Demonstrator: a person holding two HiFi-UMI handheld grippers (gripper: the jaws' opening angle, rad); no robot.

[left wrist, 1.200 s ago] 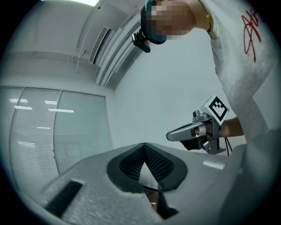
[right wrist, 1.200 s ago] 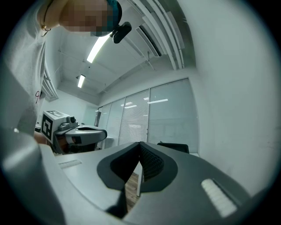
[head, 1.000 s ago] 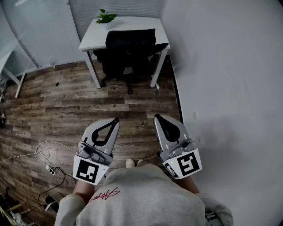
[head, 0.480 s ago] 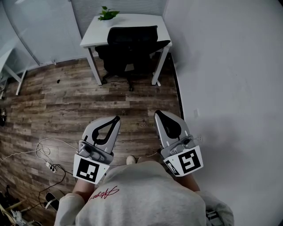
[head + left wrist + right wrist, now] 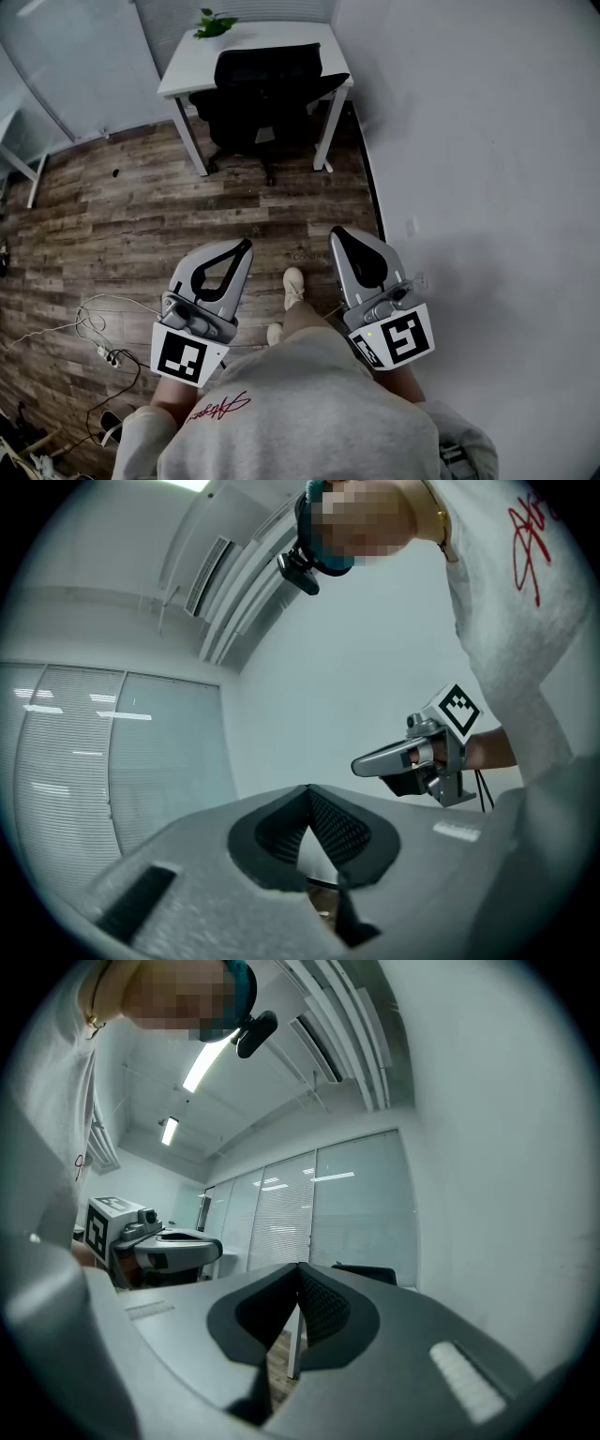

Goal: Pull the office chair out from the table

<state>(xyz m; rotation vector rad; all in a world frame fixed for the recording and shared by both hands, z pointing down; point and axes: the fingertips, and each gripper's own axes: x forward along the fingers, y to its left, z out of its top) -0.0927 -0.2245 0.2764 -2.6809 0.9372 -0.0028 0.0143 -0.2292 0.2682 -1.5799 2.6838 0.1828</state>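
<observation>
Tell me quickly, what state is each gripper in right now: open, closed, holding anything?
Left gripper: closed, holding nothing.
Right gripper: closed, holding nothing.

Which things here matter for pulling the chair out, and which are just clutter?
Job:
- black office chair, pushed in at the white rectangular table
- left gripper and right gripper, both shut and empty, well short of the chair

Lying about:
- small green potted plant at the table's far corner
- loose white and black cables on the wood-plank floor
</observation>
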